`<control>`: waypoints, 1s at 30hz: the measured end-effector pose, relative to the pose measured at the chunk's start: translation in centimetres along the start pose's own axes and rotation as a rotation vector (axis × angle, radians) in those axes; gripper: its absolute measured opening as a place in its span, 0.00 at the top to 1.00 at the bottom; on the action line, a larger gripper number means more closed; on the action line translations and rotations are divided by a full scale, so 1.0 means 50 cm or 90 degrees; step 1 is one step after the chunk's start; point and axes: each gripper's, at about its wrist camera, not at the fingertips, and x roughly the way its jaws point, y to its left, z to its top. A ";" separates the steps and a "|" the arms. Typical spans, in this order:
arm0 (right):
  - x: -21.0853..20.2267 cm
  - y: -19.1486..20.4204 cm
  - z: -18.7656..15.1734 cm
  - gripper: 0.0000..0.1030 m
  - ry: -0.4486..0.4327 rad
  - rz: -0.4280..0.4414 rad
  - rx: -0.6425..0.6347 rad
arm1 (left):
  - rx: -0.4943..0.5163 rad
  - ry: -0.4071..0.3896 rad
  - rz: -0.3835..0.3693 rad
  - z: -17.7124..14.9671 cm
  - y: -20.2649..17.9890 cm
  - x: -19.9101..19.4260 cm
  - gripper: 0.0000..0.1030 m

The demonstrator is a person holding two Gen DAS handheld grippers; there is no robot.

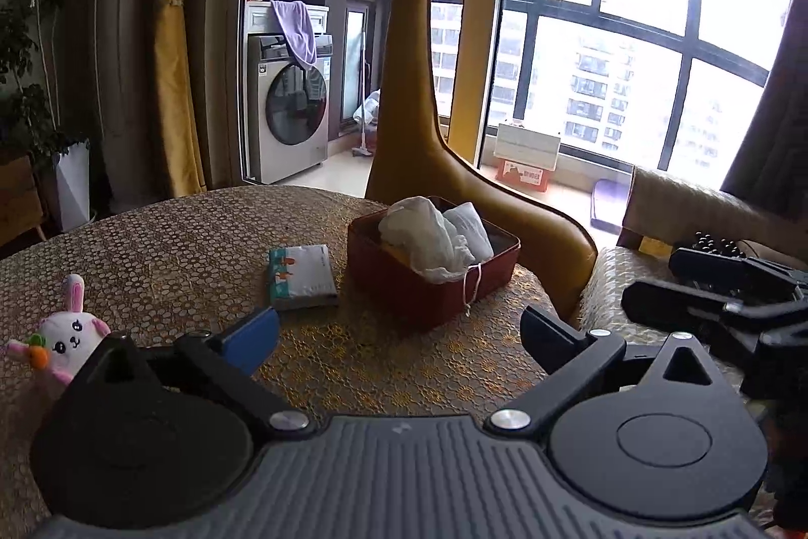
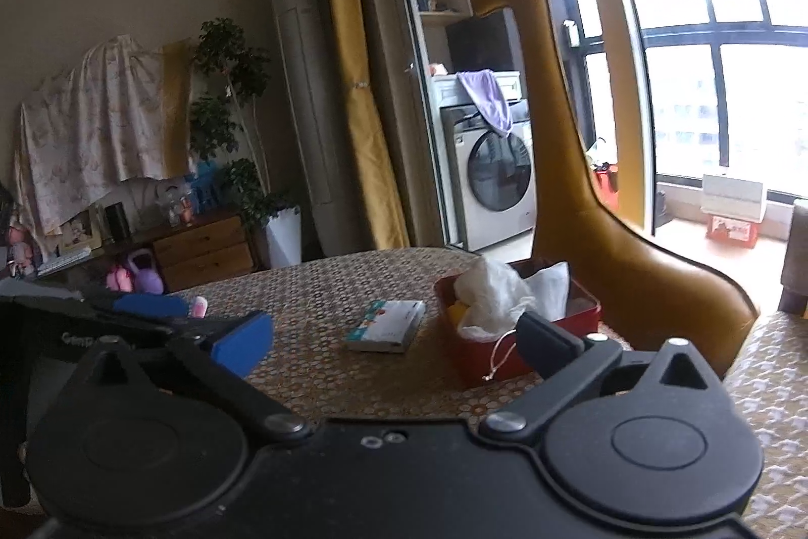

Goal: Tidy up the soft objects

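Left wrist view first: the left gripper [image 1: 399, 334] sits low over the table [image 1: 166, 246] with its jaws spread wide and nothing between them, just the gold honeycomb tablecloth showing in the gap. Ahead of it is a red box [image 1: 434, 286] stuffed with white cloth bags [image 1: 434, 236], and a thin drawstring [image 1: 472, 289] dangles over the box's near wall. Just left of the box lies a flat tissue pack [image 1: 302, 276], close but not touching as far as I can see. A little plush bunny [image 1: 68, 339] holding a carrot sits at the left edge, partly hidden behind the gripper body. Behind the table stands a big tan giraffe figure [image 1: 404, 94], and the other tool pokes in at the right edge, over a second, paler-covered surface. Right wrist view: the right gripper [image 2: 394, 344] is also fully released, holding nothing, with the tissue pack [image 2: 386, 326] showing between its fingers further out on the table [image 2: 323, 286]. The red box [image 2: 505, 357] with the white cloth bags [image 2: 500, 291] is partly behind the right finger, drawstring [image 2: 500, 357] hanging down the front. At the far left there's something pink [image 2: 199, 306] behind the left tool, probably the bunny, but it's too hidden to say. The giraffe figure [image 2: 560, 165] is right behind the box.
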 end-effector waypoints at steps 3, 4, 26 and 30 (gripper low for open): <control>-0.012 -0.004 -0.003 0.00 -0.005 -0.003 0.018 | 0.002 -0.002 -0.004 -0.005 -0.004 -0.013 0.00; -0.014 -0.004 -0.004 0.00 -0.006 -0.004 0.021 | 0.001 -0.003 -0.001 -0.006 -0.005 -0.017 0.00; -0.027 0.016 -0.012 0.00 0.016 0.009 0.033 | -0.004 -0.031 0.042 -0.014 0.000 -0.064 0.00; -0.027 0.022 -0.012 0.00 0.017 0.010 0.031 | -0.005 -0.039 0.035 -0.015 0.001 -0.074 0.00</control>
